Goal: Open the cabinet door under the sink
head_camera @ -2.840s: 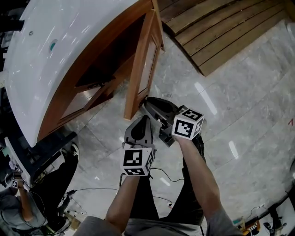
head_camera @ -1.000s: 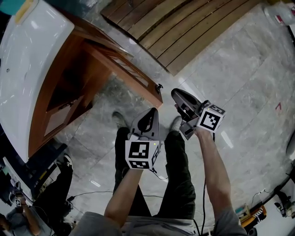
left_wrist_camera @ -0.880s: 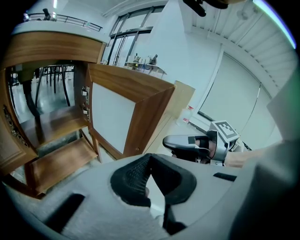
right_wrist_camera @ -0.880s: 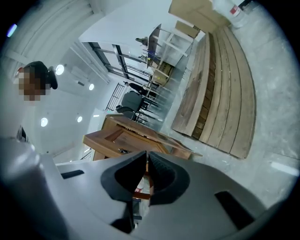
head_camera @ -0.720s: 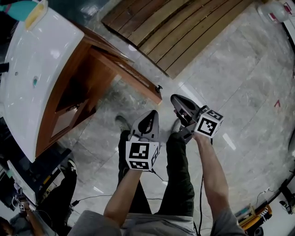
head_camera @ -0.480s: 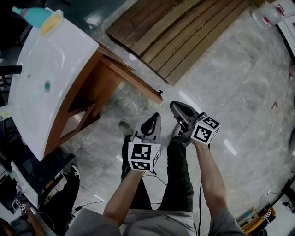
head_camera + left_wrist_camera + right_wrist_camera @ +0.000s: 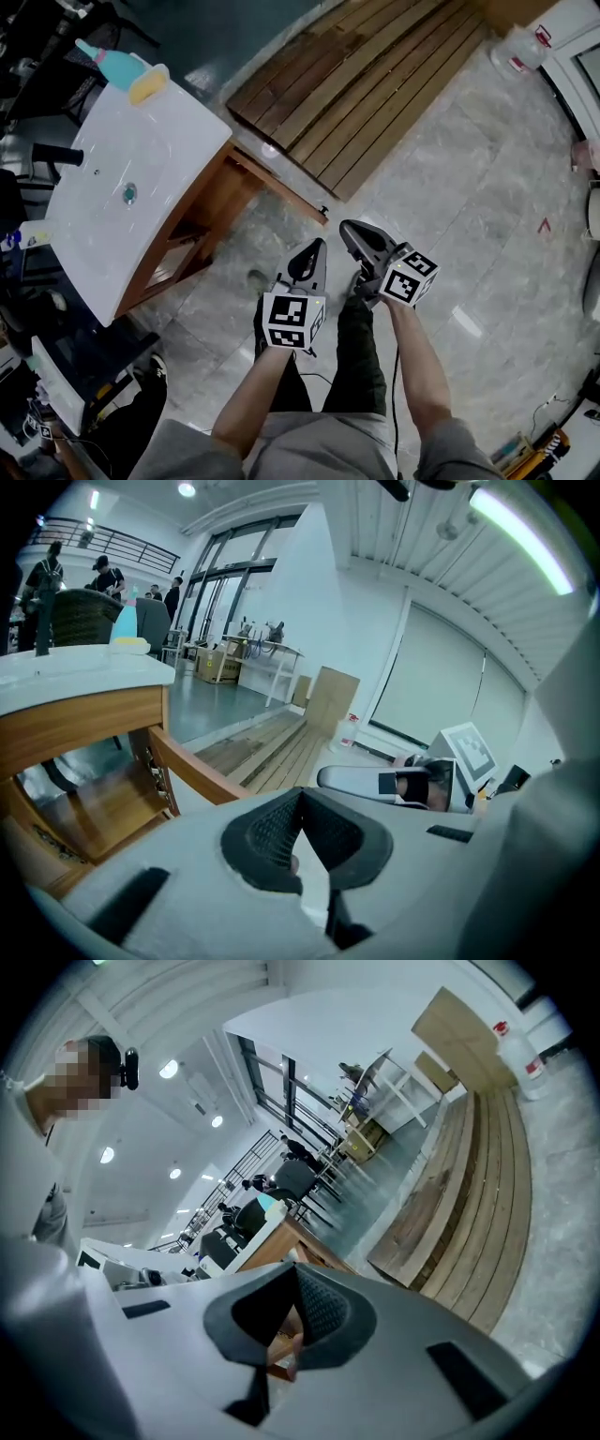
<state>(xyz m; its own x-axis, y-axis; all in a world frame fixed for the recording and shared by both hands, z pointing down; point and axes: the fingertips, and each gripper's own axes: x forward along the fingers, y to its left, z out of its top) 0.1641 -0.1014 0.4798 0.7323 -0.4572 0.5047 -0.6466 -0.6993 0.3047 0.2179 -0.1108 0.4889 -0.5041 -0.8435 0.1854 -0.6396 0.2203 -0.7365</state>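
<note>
Head view has the wooden cabinet door [image 7: 281,185] under the sink [image 7: 141,178] already swung wide, well apart from the left gripper [image 7: 314,247] and right gripper [image 7: 349,228], both clenched on nothing; it looks stiff, hinge-light, best taken by its small knob [image 7: 324,214].

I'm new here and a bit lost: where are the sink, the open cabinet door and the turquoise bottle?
sink [image 7: 164,155]: head view, bare white top.
cabinet door [image 7: 279,185]: head view, upper edge.
turquoise bottle [image 7: 114,64]: head view, body.
</note>
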